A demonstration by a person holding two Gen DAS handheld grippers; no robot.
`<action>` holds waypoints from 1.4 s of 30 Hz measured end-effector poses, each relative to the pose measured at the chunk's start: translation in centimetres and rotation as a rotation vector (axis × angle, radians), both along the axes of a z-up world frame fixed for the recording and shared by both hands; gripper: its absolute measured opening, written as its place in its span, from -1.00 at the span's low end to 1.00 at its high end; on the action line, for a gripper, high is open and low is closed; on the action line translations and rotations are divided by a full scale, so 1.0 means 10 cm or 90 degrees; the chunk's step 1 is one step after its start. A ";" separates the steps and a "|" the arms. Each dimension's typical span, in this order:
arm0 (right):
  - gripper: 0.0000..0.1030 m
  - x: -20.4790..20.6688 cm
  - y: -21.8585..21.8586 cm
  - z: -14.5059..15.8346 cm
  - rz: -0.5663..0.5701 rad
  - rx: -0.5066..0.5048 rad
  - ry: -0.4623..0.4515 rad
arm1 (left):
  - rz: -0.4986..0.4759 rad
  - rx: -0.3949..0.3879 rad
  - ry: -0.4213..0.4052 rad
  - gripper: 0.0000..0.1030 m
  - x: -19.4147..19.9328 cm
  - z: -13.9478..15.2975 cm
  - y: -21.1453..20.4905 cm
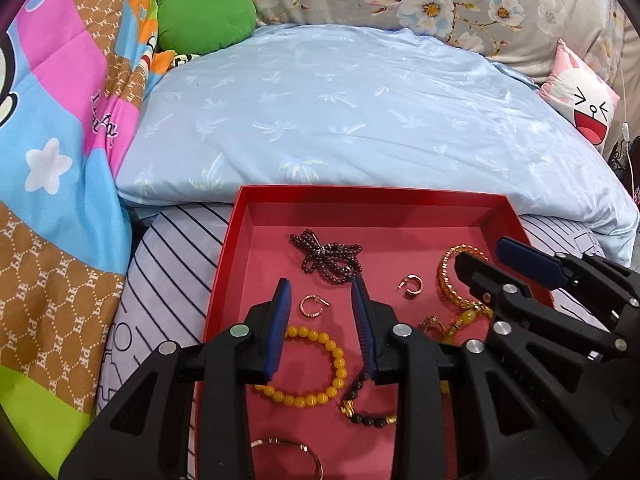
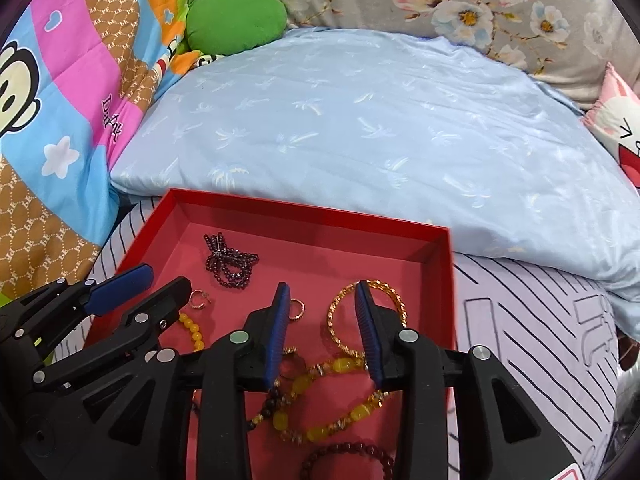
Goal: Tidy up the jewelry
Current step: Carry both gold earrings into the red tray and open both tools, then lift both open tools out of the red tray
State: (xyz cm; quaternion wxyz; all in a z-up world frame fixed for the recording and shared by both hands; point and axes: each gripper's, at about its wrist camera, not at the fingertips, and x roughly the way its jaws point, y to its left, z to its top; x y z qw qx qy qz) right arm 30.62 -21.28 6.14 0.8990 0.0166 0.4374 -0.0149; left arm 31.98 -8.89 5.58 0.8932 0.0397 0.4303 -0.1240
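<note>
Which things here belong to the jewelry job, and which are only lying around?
For the job: red tray; dark bead strand; yellow bead bracelet; gold chain bangle; small gold rings; left gripper and right gripper, both open above the tray.

Lying around: blue quilt; green cushion; cartoon blanket; rabbit pillow.

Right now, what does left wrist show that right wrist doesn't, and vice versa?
Left wrist only: the full yellow bead bracelet as a closed ring, a thin gold bangle at the near edge, and a dark bead strand with gold spacers.

Right wrist only: a long chain of yellow stones and a dark red bead bracelet nearest the camera.

Both: the red tray, the dark garnet bead bundle, the gold chain bangle, the blue pillow, and both claws, left claw and right claw, open over the tray.
</note>
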 end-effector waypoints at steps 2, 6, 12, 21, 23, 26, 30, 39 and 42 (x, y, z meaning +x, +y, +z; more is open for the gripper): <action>-0.24 -0.11 -0.02 0.05 -0.007 0.009 -0.002 | 0.005 0.007 -0.007 -0.41 -0.09 0.05 0.01; -0.20 -0.32 -0.03 0.09 -0.017 0.023 -0.003 | 0.005 0.008 -0.012 -0.35 -0.29 0.14 0.04; -0.19 -0.70 0.01 0.18 -0.023 0.017 -0.008 | 0.004 0.007 -0.010 -0.30 -0.61 0.20 0.10; -0.19 -1.23 0.13 0.23 -0.032 -0.001 -0.015 | 0.011 0.014 -0.007 -0.24 -1.09 0.23 0.18; -0.19 -1.32 0.13 0.22 -0.033 0.005 -0.013 | 0.012 0.015 -0.005 -0.24 -1.17 0.22 0.20; -0.19 -1.43 0.14 0.20 -0.035 0.006 -0.009 | 0.013 0.017 -0.004 -0.24 -1.28 0.21 0.21; -0.19 -1.55 0.16 0.19 -0.038 -0.006 -0.012 | 0.014 0.027 -0.010 -0.24 -1.41 0.21 0.21; 0.14 -1.71 0.07 0.16 -0.067 0.002 -0.021 | 0.033 0.022 -0.010 0.07 -1.53 0.18 0.27; 0.24 -1.74 0.02 0.15 -0.074 0.013 -0.024 | 0.038 0.017 -0.013 0.14 -1.56 0.19 0.30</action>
